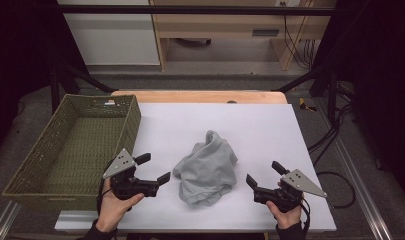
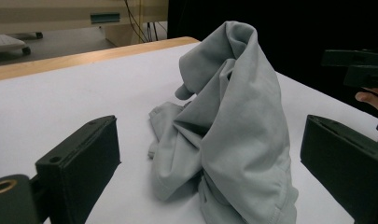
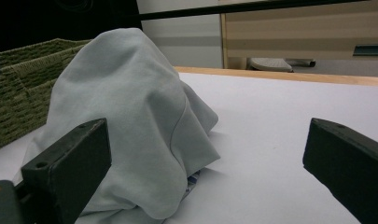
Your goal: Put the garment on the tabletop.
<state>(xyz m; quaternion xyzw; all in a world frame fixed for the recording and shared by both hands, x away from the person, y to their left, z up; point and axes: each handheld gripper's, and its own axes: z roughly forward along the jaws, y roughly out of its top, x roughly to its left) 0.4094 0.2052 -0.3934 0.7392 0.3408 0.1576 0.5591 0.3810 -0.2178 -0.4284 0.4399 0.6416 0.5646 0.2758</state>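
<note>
Left gripper (image 1: 157, 169): jaws wide apart, empty, at nine o'clock of grey cloth (image 1: 207, 169). Right gripper (image 1: 264, 174): likewise parted, empty, at three o'clock. Cloth heaped mid-table (image 1: 270, 125); basket (image 1: 35, 172) beyond.

Left gripper view: cloth (image 2: 233, 126) ahead; best pinch one outer edge.

Right gripper view: cloth (image 3: 126, 116) near; no readable label.

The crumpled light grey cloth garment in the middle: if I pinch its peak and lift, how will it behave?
The crumpled light grey cloth garment is probably floppy: it slumps in soft folds, so lifting the peak should let the rest hang. It looks thin, likely light. Pushed, it would probably bunch on the white table sheet rather than slide whole.
</note>
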